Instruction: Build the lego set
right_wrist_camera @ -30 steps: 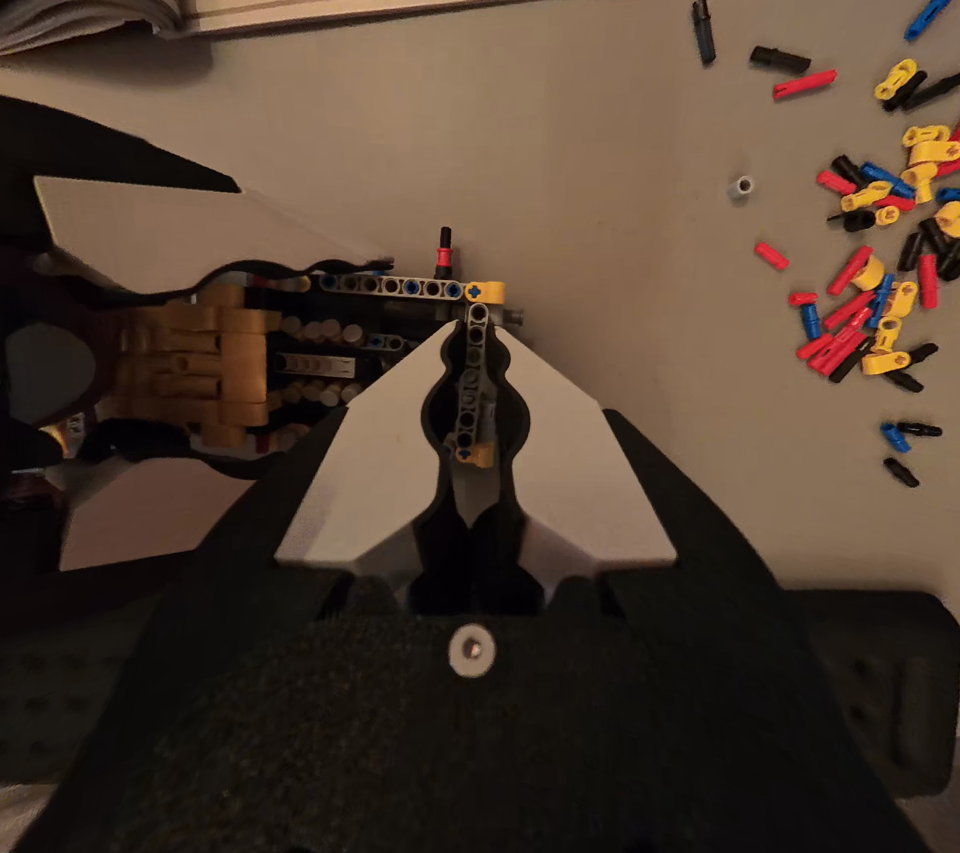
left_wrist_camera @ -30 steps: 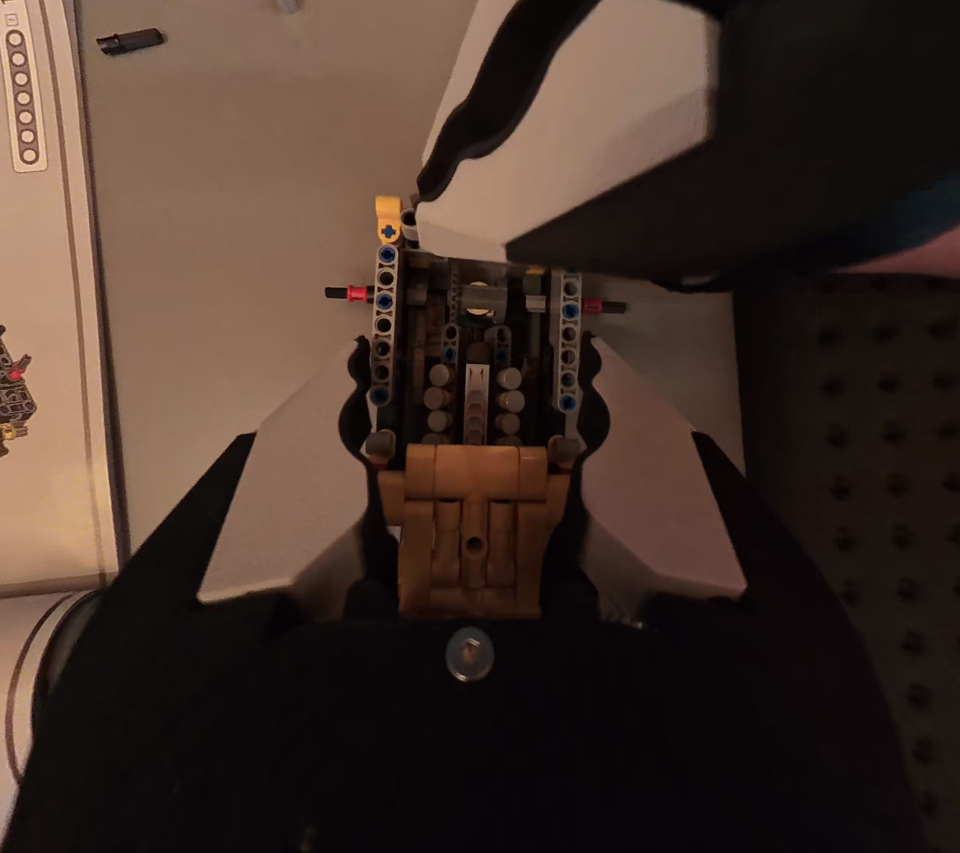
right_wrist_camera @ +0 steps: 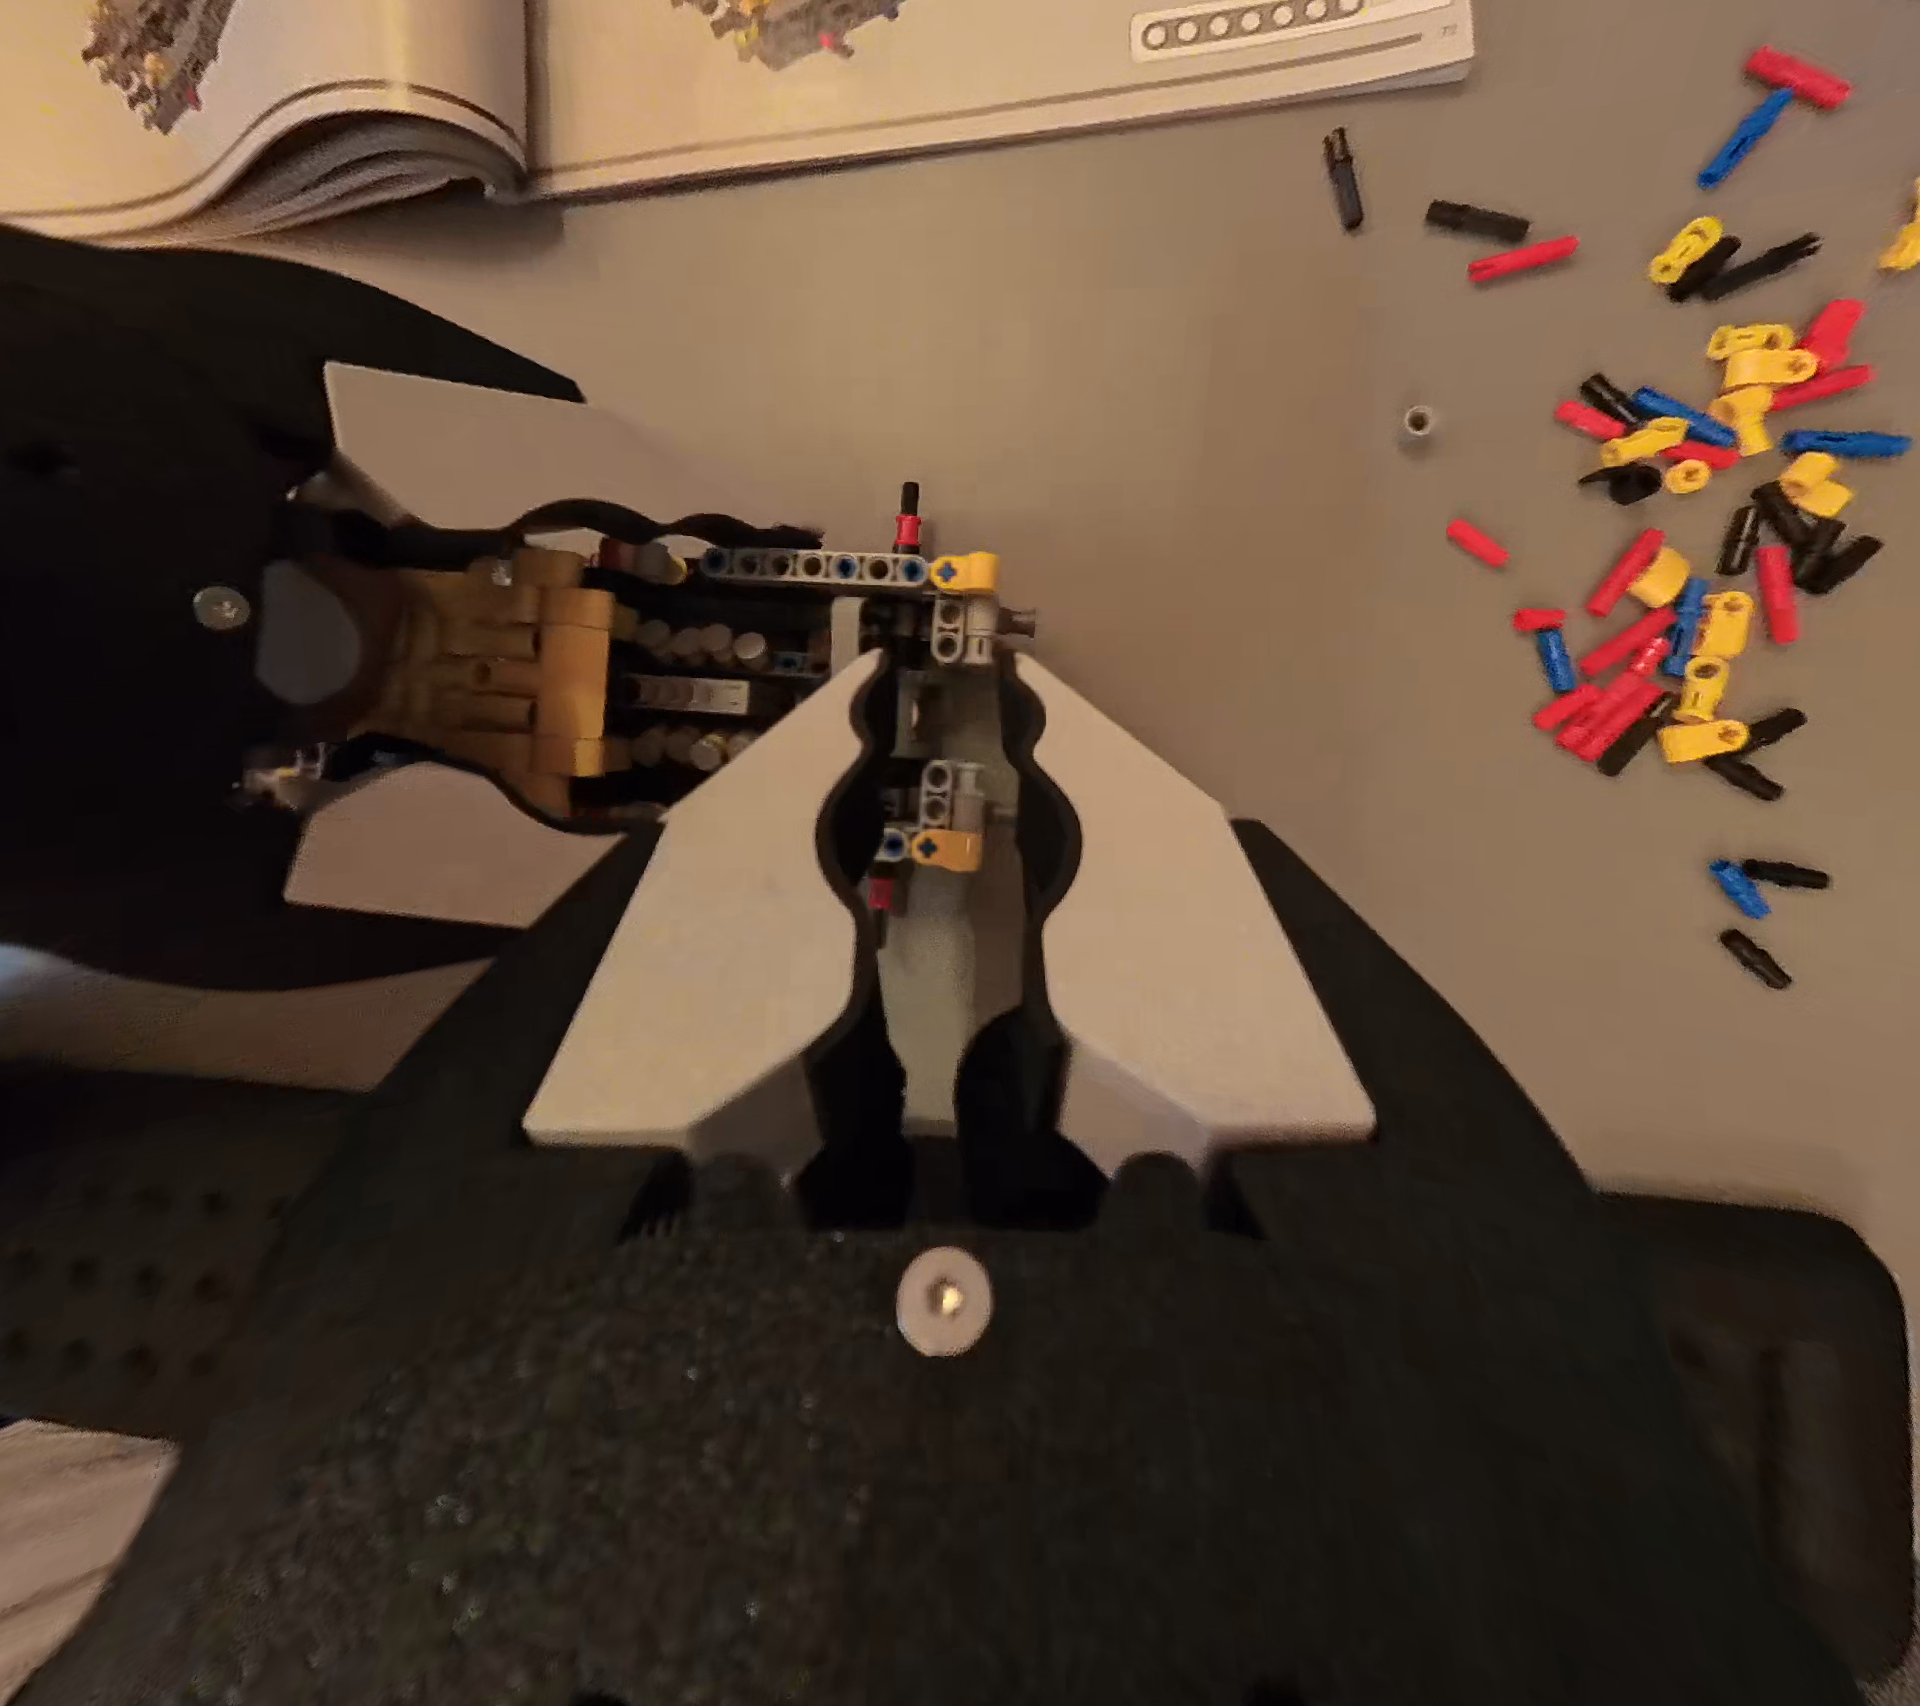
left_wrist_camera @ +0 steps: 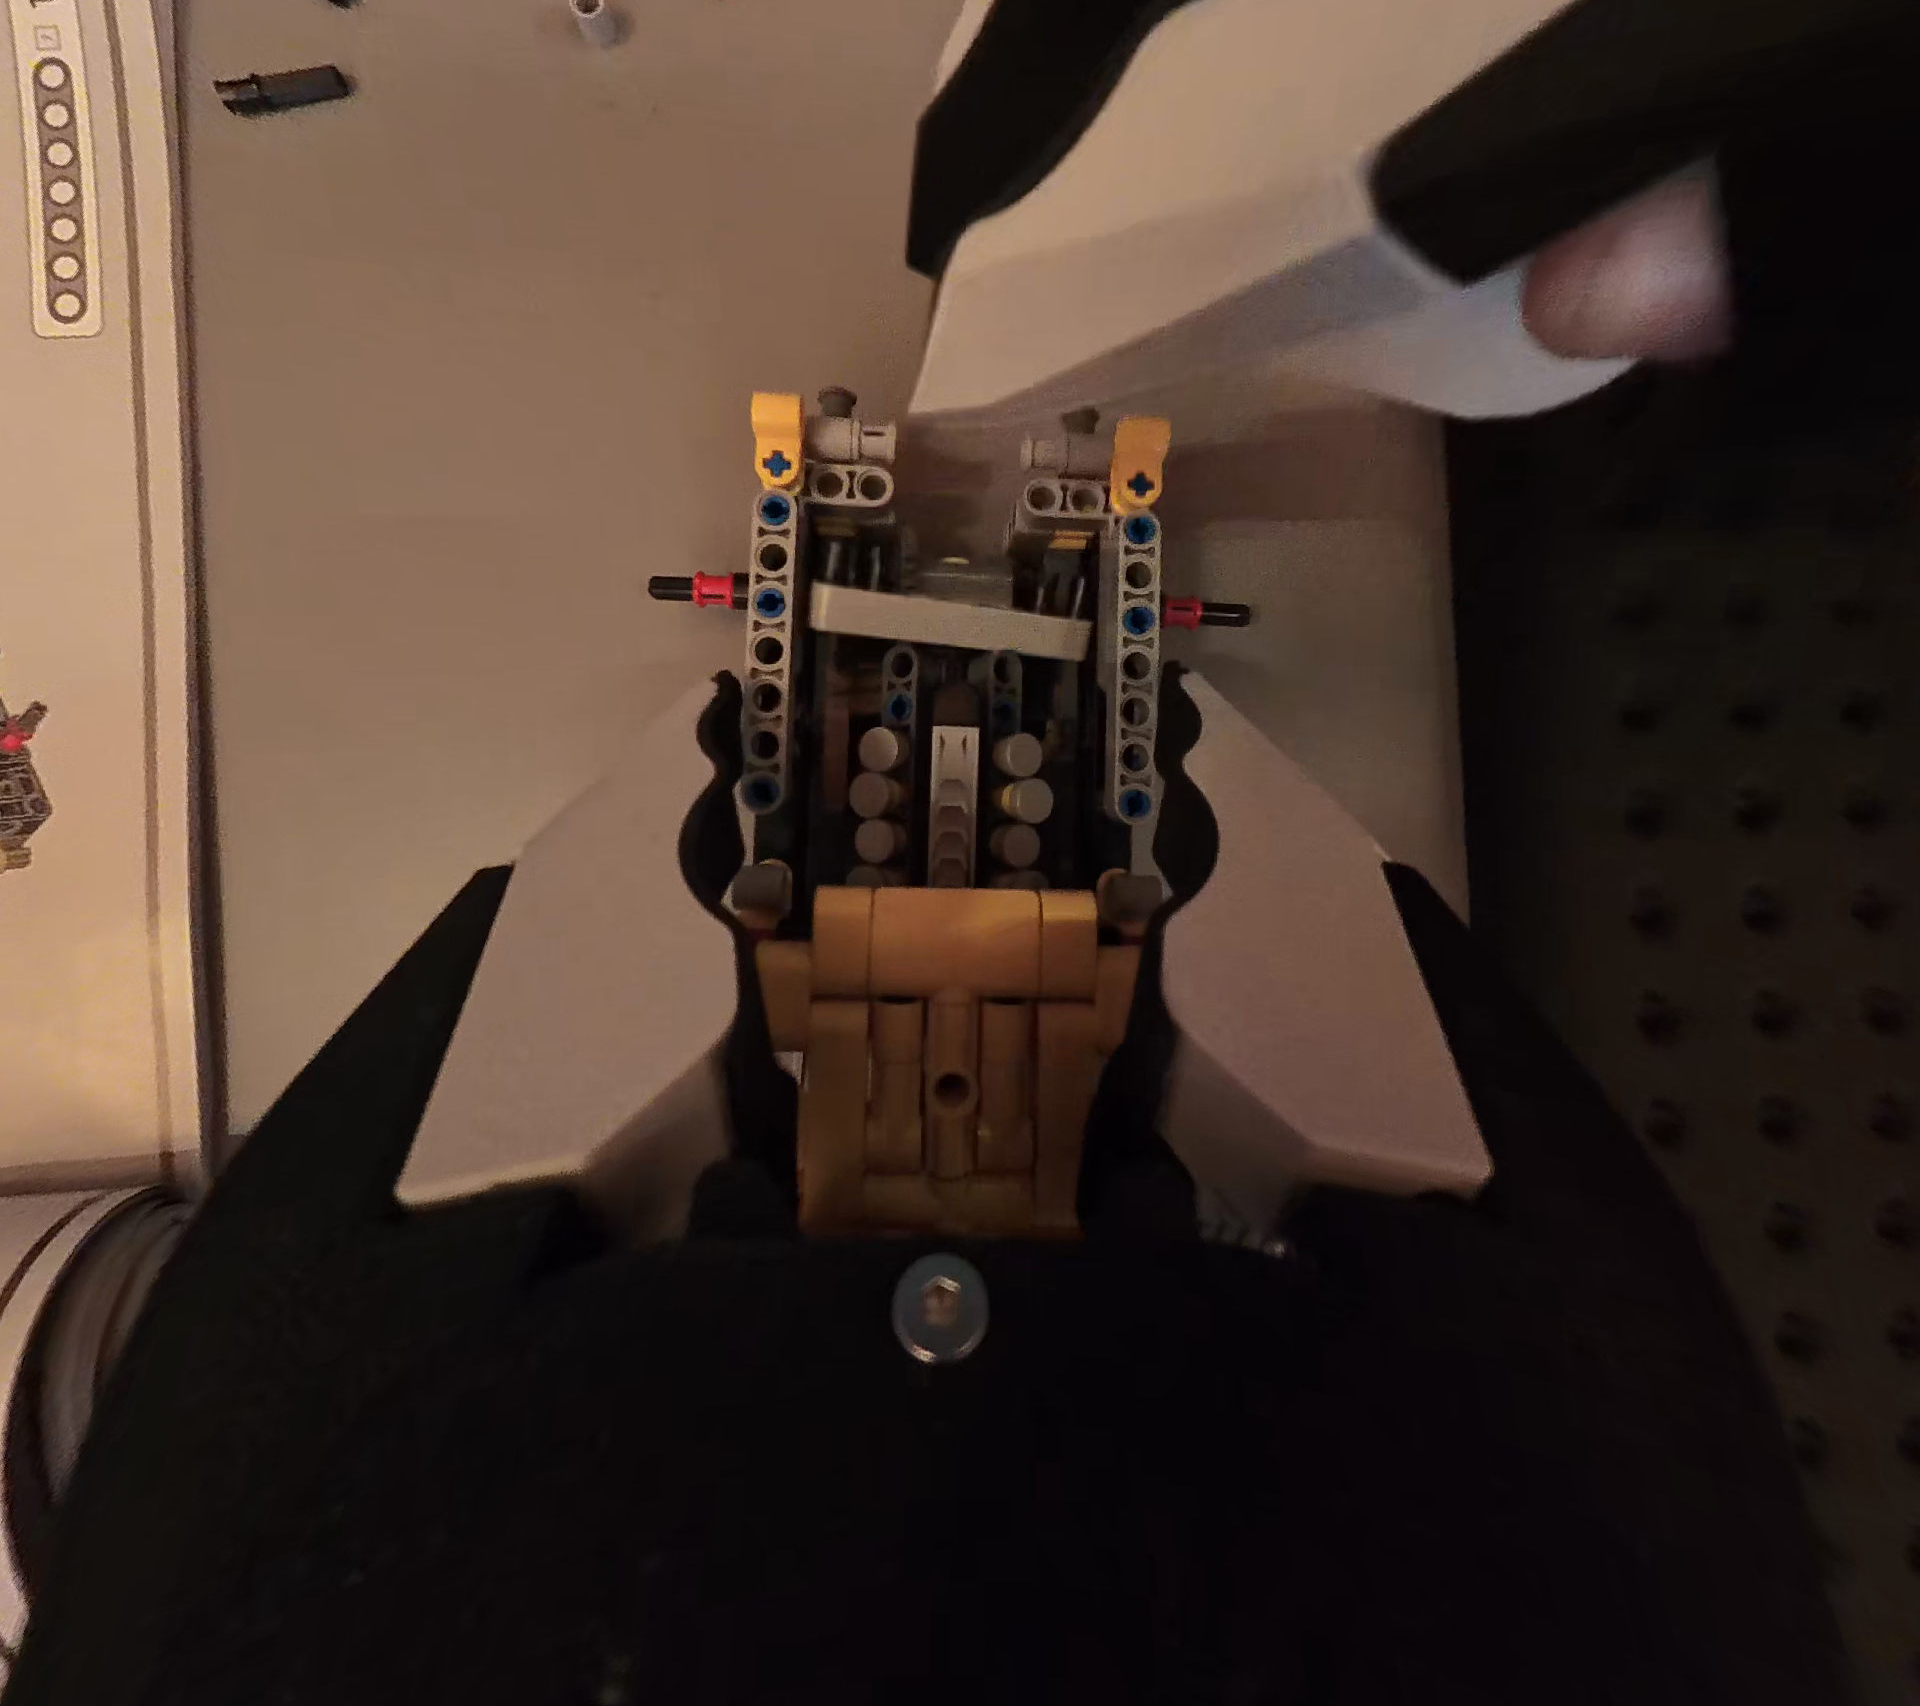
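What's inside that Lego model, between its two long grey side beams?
Between the grey side beams of the Lego model sit two rows of round grey cylinders flanking a pale centre strip. A tan block covers the near end, hiding whatever lies beneath.

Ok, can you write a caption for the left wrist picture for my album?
Left gripper clamps a tan-and-grey Lego Technic model over the grey table, the right gripper hovering just beyond it.

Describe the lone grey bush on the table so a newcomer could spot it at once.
Start at the open instruction booklet, then go right toward the heap of loose pins. The grey bush stands alone on end between them: a short hollow cylinder, the only grey piece there.
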A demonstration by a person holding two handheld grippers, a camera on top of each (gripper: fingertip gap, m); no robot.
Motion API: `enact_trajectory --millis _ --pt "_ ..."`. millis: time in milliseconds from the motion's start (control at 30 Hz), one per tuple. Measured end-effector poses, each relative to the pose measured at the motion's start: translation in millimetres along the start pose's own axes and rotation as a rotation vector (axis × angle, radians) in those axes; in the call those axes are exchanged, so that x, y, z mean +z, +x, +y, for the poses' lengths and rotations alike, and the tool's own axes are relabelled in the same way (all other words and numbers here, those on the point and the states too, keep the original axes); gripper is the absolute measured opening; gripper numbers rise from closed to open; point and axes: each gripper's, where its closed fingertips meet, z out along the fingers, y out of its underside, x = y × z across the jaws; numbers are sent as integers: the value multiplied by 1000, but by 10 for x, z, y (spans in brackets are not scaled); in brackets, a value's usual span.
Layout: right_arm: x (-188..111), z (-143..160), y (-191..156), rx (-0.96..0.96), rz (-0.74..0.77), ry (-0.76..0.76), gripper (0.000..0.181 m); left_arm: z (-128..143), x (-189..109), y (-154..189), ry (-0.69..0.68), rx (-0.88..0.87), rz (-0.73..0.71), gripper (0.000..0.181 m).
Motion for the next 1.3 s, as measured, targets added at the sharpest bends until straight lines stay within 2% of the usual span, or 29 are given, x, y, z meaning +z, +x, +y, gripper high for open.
enact_trajectory --millis 67,200,300,433,600,700,767,867,933,1033,1100,1200,1267,1300 --pt "-16 52 -23 -1 -37 13 18 0 -1 1 1 4 0 80" --pt "109 235 -355 -7 -310 -25 19 2 -1 4 4 12 -3 80" --pt "219 191 -288 -2 -314 -30 17 4 -3 9 8 25 -13 80" --pt "375 284 -221 -64 -233 -162 16 0 -9 2 18 20 -17 80" --pt "378 257 -256 -125 -247 -148 8 -37 -44 -6 63 10 -7 80" --pt "335 259 -286 -121 -277 -102 7 -133 -173 39 147 11 55 79" --pt "252 206 -289 -53 -374 -54 7 -241 -363 62 227 41 101 74" --pt "-62 18 -416 109 -716 46 7 -373 -618 -16 322 148 134 53" --pt "-290 -75 -474 126 -903 112 7 -467 -705 -28 358 117 247 38" --pt "-275 -8 -425 12 -846 109 7 -697 -912 103 424 -70 583 28" --pt "-367 -29 -492 -30 -882 136 7 -736 -879 64 402 -114 624 23" --pt "-407 -69 -471 -42 -880 154 7 -641 -723 89 306 -73 591 23" --pt "-416 -64 -455 -69 -869 164 6 -631 -708 126 290 -101 625 10" --pt "-411 -56 -443 -76 -860 160 7 -629 -701 134 283 -124 640 10"
